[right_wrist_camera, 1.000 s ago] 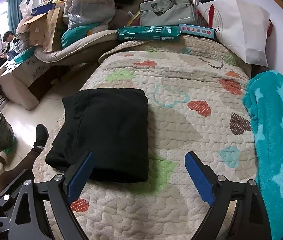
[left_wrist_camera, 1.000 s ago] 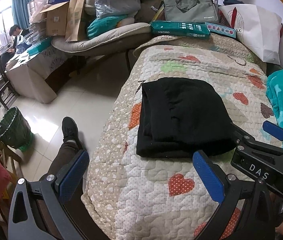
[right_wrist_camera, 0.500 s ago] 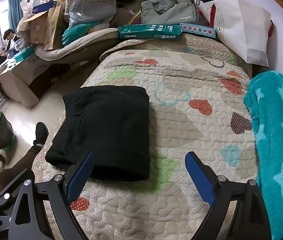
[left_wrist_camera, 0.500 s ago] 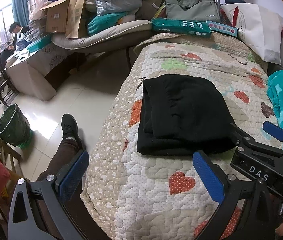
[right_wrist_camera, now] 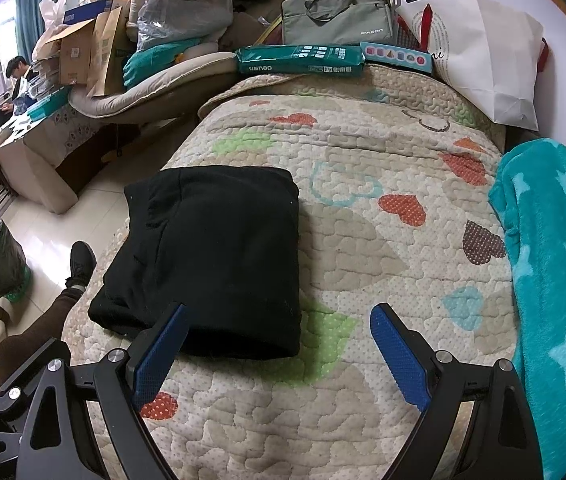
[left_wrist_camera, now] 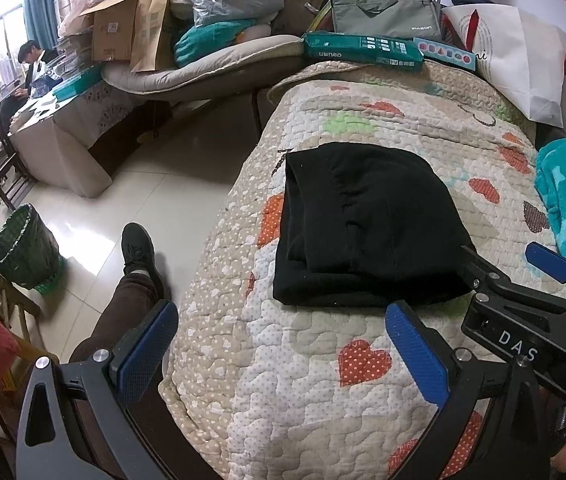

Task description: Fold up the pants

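Lying folded on bed [right_wrist_camera: 363, 240], pants [right_wrist_camera: 219, 256] sit at 11 o'clock of right gripper [right_wrist_camera: 279, 344], nearer one; left gripper [left_wrist_camera: 283, 344] at edge. Both spread, empty. Long axis 12-to-6.

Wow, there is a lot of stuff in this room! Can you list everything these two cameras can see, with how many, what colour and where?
pants: one, black, folded, on the quilt's left part
quilt: one, beige with hearts, covering the bed
blanket: one, teal with stars, right edge of bed
paper bag: one, white, far right corner
laptop bag: one, grey, beyond the bed
long box: one, green, far end of bed
waste basket: one, green, on the floor, left
seated man: one, dark-haired, far left
shoe: one, black, the person's foot on the floor
left gripper: blue pads, open, empty
right gripper: blue pads, open, empty
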Demonstrator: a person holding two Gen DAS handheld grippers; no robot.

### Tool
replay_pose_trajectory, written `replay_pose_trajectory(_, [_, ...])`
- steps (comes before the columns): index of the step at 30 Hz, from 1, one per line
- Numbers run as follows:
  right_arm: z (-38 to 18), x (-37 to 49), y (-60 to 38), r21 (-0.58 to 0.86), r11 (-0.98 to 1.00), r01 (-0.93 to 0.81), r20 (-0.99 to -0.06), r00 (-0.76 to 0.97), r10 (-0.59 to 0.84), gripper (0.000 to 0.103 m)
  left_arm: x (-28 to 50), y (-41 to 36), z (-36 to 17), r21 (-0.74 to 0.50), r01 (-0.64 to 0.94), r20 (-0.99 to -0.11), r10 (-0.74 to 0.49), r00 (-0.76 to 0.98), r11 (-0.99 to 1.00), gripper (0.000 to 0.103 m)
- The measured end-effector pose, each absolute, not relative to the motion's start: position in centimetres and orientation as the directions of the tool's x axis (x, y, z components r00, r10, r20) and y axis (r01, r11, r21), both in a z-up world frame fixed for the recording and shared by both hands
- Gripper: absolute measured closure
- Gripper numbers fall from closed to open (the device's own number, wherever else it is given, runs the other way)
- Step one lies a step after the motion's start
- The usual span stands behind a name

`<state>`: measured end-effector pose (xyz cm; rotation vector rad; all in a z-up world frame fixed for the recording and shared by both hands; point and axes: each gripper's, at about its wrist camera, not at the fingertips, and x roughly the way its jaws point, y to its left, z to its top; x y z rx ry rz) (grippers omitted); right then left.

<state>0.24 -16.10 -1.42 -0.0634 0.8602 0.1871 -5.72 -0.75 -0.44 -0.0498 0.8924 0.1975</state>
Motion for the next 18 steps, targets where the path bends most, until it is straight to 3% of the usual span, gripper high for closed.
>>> replay_pose_trajectory(18, [-1.97,0.33,-15.95,0.014,0.982,-0.189,-0.770,0.625,0.131,0.008,-5.46,-0.55,-1.03,0.029,-0.191,-0.791,0.139,0.595,0.981,0.000])
